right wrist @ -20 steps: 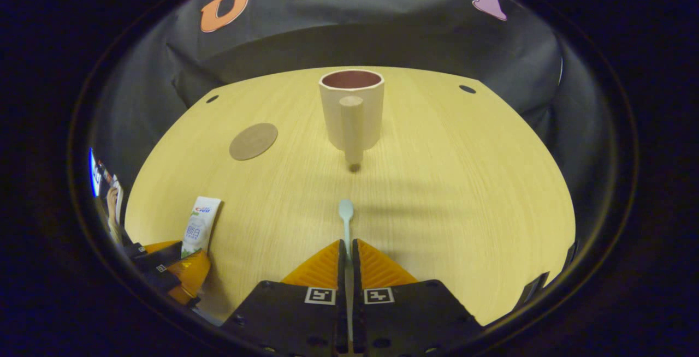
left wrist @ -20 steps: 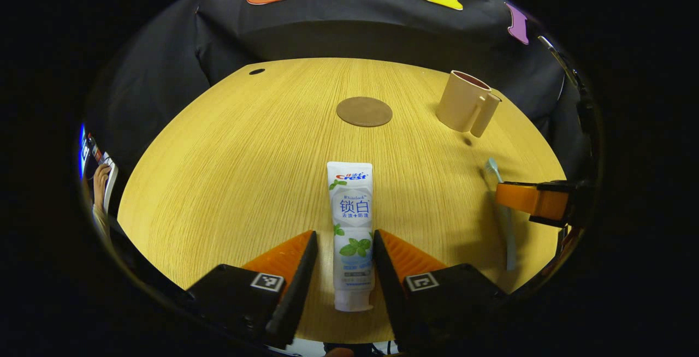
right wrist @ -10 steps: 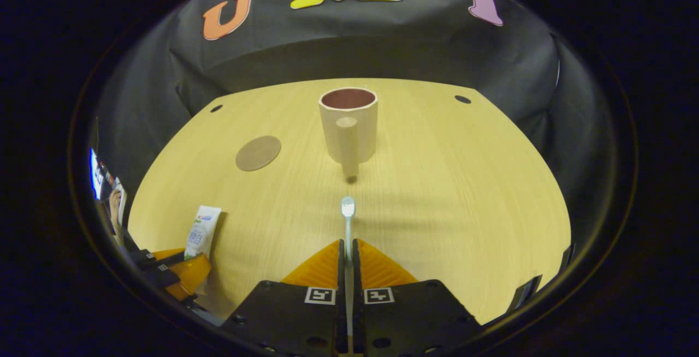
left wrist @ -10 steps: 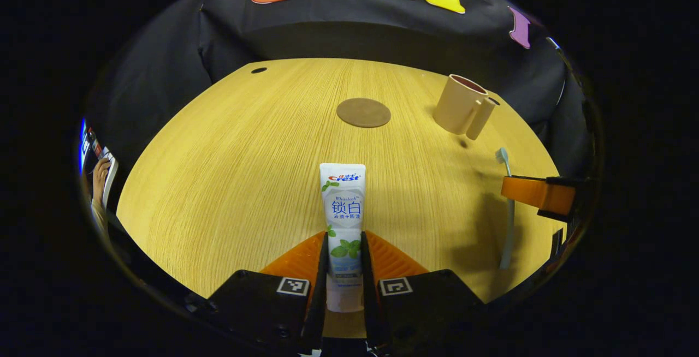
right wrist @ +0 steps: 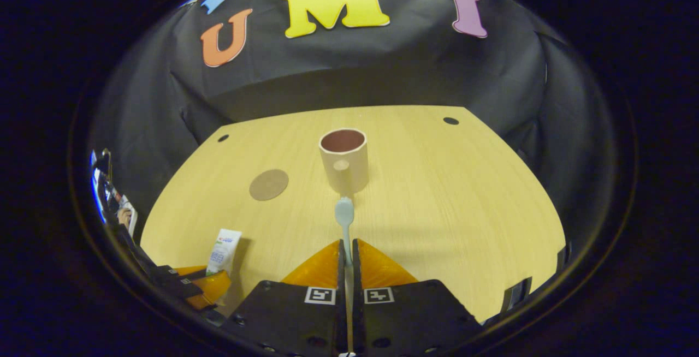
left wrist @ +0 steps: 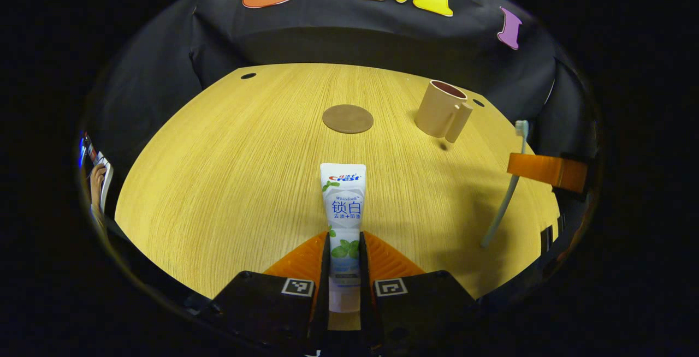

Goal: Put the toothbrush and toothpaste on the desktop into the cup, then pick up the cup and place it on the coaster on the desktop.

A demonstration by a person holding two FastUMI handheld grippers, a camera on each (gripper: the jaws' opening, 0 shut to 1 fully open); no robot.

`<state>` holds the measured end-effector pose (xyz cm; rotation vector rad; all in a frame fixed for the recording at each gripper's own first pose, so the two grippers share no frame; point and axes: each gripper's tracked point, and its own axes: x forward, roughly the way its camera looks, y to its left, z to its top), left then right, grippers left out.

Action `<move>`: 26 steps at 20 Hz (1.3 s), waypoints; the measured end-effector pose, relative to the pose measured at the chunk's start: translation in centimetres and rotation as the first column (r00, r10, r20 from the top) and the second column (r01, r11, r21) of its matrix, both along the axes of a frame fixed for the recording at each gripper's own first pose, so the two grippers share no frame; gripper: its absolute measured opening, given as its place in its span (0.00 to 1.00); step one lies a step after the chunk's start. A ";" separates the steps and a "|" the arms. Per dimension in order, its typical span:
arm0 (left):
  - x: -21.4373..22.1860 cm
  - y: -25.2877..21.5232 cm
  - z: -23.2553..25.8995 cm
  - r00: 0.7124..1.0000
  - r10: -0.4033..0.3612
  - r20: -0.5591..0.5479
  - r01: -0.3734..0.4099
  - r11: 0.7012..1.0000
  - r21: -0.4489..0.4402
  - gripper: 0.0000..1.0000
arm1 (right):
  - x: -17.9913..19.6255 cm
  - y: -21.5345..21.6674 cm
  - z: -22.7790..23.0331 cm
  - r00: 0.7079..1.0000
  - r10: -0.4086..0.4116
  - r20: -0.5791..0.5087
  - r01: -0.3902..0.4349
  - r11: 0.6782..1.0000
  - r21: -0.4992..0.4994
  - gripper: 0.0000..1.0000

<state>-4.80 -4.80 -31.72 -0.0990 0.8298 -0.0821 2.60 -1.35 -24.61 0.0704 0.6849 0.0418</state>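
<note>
A: What has the left gripper [left wrist: 344,253] got?

B: Both of its fingers are pressed against the lower part of the toothpaste [left wrist: 343,212], near the cap end. The tube points straight ahead of the fingers over the wooden desktop [left wrist: 229,171].

A: And the right gripper [right wrist: 348,256]?

B: It is clamped on the handle of the toothbrush [right wrist: 345,220]. The brush head sticks out in front of the fingers, raised off the desktop, just short of the cup [right wrist: 343,159].

A: So where does the cup stand from each?

B: Directly ahead of the right gripper, upright, with its handle facing it. From the left gripper it is farther ahead and to the right.

A: The coaster [left wrist: 348,118]?

B: It lies flat, straight ahead of the left gripper beyond the tube, and left of the cup. From the right gripper it lies ahead to the left.
</note>
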 end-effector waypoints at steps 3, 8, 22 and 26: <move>0.1 0.3 0.6 1.000 0.010 0.009 -0.010 1.000 -0.002 0.27 | -0.1 0.0 2.6 0.998 0.000 0.063 -0.001 1.000 0.005 0.04; 0.2 0.5 0.8 1.000 0.010 0.008 -0.010 1.000 -0.003 0.27 | 0.3 -0.4 4.2 0.994 -0.007 0.107 0.008 1.000 -0.011 0.04; 0.7 2.2 -0.4 0.999 0.028 -0.039 -0.028 1.000 0.006 0.27 | 6.5 -1.6 -6.9 0.989 -0.074 -0.125 0.059 0.991 -0.118 0.51; 1.3 2.8 -0.4 0.998 0.033 -0.045 -0.033 0.999 0.013 0.27 | 6.9 -1.6 -9.1 0.982 -0.072 -0.175 0.050 0.991 -0.125 0.51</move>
